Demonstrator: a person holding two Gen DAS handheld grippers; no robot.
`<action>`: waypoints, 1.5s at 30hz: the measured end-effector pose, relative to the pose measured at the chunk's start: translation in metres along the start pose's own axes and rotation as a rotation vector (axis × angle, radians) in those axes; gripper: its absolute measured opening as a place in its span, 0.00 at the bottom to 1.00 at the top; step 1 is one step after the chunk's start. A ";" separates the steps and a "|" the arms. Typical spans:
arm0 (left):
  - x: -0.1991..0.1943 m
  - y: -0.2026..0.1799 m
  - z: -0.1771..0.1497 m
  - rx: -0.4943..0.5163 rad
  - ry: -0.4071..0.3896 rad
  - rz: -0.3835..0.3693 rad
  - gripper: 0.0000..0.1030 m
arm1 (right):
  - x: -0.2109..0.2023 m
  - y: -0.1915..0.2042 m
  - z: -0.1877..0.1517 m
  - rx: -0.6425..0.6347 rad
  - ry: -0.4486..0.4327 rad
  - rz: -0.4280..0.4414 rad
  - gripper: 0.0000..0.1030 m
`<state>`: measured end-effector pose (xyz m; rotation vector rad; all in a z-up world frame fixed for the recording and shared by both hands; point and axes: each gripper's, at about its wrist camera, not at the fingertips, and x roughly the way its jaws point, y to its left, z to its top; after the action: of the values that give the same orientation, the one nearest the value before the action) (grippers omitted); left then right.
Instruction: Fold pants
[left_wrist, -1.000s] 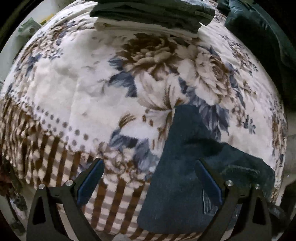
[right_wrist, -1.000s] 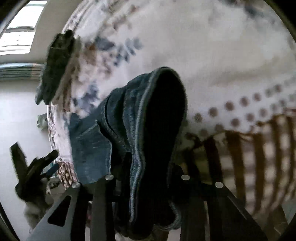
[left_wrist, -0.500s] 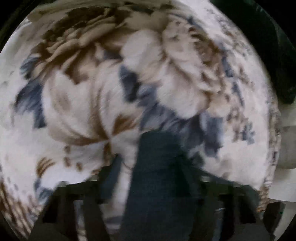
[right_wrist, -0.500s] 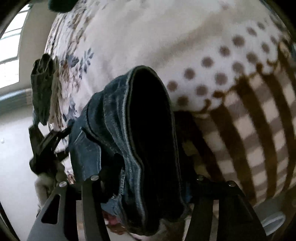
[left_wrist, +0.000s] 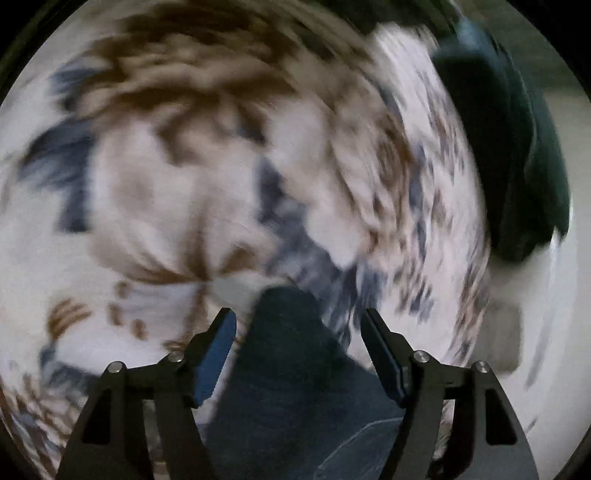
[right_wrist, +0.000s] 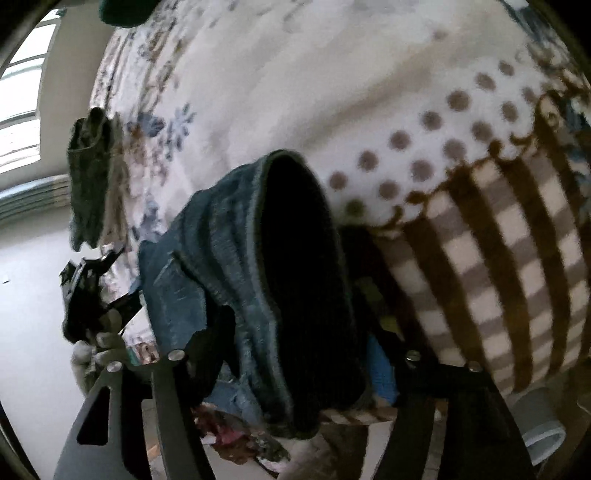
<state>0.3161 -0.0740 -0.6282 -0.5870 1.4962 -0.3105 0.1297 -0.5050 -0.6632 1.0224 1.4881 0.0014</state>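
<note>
While right gripper clamps jeans, left gripper gapes above them

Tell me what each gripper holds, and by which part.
The right gripper grips the dark blue denim pants by a bunched, stitched edge. The left gripper is open astride the denim, holding nothing.

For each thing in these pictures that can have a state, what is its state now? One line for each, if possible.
Left gripper: open, jaws on either side of the jeans, not closed on them.
Right gripper: shut on the jeans.
Jeans: bunched waistband lifted, the rest lying on the blanket.
Blanket: spread out flat.
Dark green clothes: folded, lying on the blanket.
</note>
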 end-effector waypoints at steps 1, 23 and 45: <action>0.006 -0.005 0.000 0.035 -0.010 0.038 0.46 | 0.001 -0.001 -0.002 -0.002 0.005 0.006 0.73; -0.007 0.015 -0.102 0.101 0.070 0.135 0.62 | -0.002 0.006 -0.030 -0.088 0.007 -0.214 0.34; 0.017 0.029 -0.097 0.038 0.110 -0.070 0.75 | 0.011 -0.043 -0.022 0.077 -0.012 0.286 0.98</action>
<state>0.2169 -0.0758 -0.6553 -0.6008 1.5744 -0.4307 0.0895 -0.5123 -0.6905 1.2890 1.3288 0.1424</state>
